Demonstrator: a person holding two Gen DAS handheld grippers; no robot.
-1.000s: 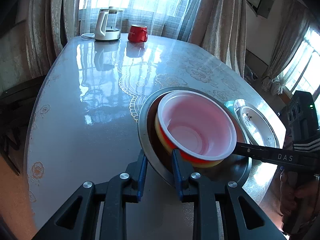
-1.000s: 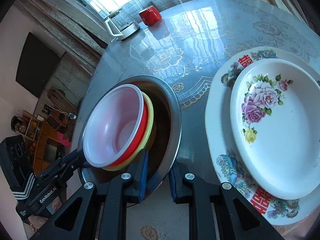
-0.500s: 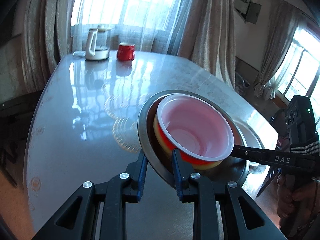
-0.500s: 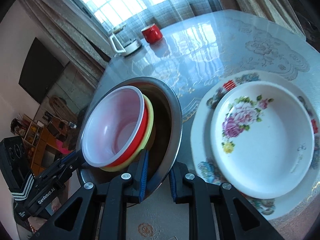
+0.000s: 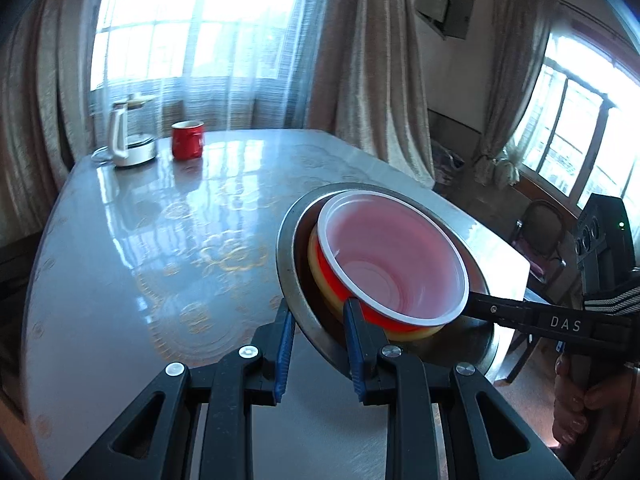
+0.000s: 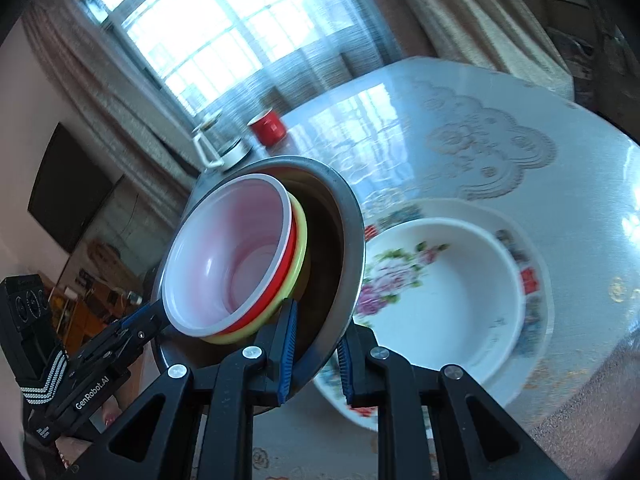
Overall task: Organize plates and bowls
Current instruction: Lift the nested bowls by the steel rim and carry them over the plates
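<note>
The left tool [image 5: 318, 344] is clamped on the near rim of the steel basin [image 5: 290, 248], one blue pad inside the wall and one outside. The right tool [image 6: 316, 354] is closed on the rim of the same basin [image 6: 352, 240] at another point; in the left wrist view its fingers [image 5: 496, 312] are seen reaching the rim from the right. The basin is thus carried between both tools, tilted and, as judged from both views, clear of the worktop [image 5: 160, 240].

Nested loosely inside it are a white plastic bowl [image 5: 392, 256], a red bowl [image 5: 332, 276] beneath that, and a yellow bowl [image 5: 316, 256] at the bottom.

The basin is judged stiff and fairly light, but its thin polished rim is likely slippery under the pads, so two well-separated holds on the rim are suited to it. The plastic bowls are presumably very light and unbreakable, yet they are held by nothing and could slide out if the tilt grows.

Below the basin in the right wrist view, a floral bowl [image 6: 440, 300] rests in a patterned plate [image 6: 536, 280] on the worktop. These look ceramic: heavier, brittle, and best met gently.
</note>
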